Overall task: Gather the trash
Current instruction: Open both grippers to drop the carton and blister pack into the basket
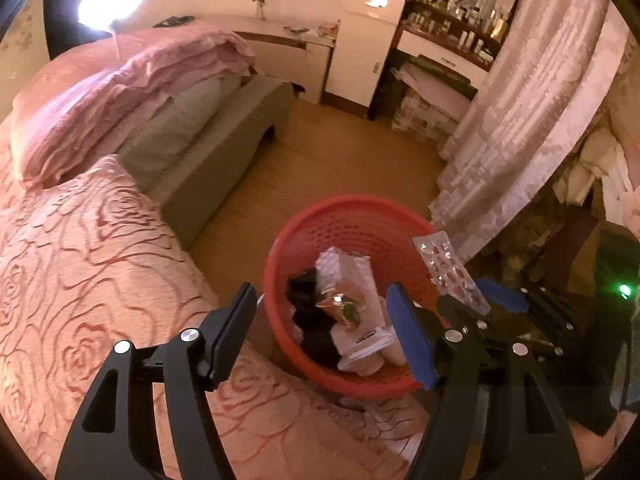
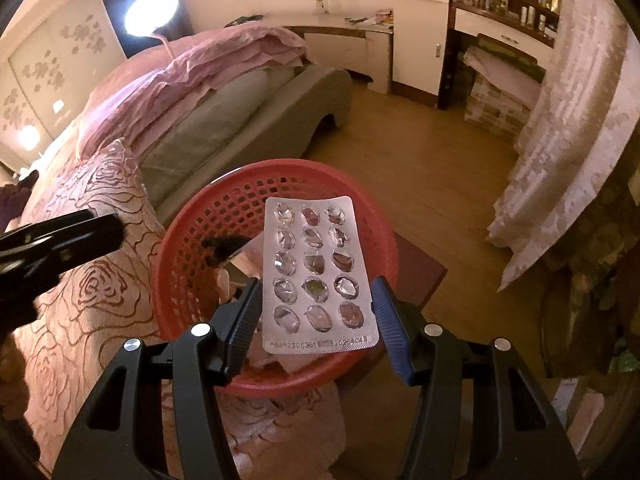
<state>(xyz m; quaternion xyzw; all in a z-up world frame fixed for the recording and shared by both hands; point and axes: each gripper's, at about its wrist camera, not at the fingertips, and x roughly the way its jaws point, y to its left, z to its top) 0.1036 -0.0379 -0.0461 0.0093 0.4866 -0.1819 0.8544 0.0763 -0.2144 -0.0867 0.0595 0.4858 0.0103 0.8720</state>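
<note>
A red mesh basket (image 1: 352, 204) stands beside the bed and holds white wrappers, a foil packet (image 1: 340, 300) and something black. Right above its near rim my left gripper (image 1: 322, 304) is open with nothing between its fingers. A silver blister pack (image 2: 316, 268) with crushed pockets is clamped by its two long edges in my right gripper (image 2: 318, 300), over the basket (image 2: 188, 216). From the left wrist view the same pack (image 1: 450, 272) and right gripper (image 1: 474, 300) sit over the basket's right rim. One black finger of the left gripper (image 2: 60, 240) shows at the left edge.
A bed with a pink rose-patterned cover (image 1: 80, 264) runs along the left, with folded pink bedding (image 1: 132, 92) on it. A lace curtain (image 1: 532, 112) hangs at the right. Wooden floor (image 1: 332, 152) lies beyond the basket, cabinets and shelves at the back. A dark red block (image 2: 418, 268) sits beside the basket.
</note>
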